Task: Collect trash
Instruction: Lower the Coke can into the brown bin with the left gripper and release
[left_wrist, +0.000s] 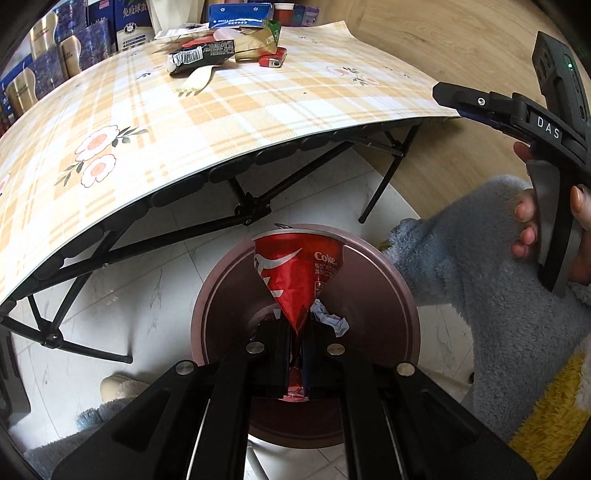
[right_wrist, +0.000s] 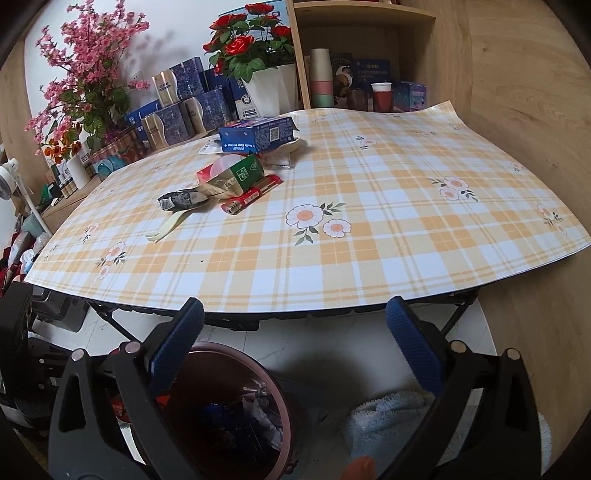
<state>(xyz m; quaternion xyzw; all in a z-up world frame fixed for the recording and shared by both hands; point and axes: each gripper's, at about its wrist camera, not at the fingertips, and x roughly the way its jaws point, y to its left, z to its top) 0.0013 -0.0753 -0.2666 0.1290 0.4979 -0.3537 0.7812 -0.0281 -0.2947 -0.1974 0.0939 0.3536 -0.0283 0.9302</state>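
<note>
Red Coke label (left_wrist: 295, 277) is hanging pinched in the left gripper (left_wrist: 301, 328), its jaws clamping it directly over the brown trash bin (left_wrist: 402, 295). The right gripper (right_wrist: 295, 350) is hovering empty, jaws wide apart, near the checked tablecloth (right_wrist: 369, 240).

left gripper (left_wrist: 300, 325) tilted steeply down over the trash bin (left_wrist: 388, 273), jaws clamped on a flattened Coke can (left_wrist: 295, 273). right gripper (right_wrist: 295, 343) beside the bin, jaws spread wide, empty.
</note>
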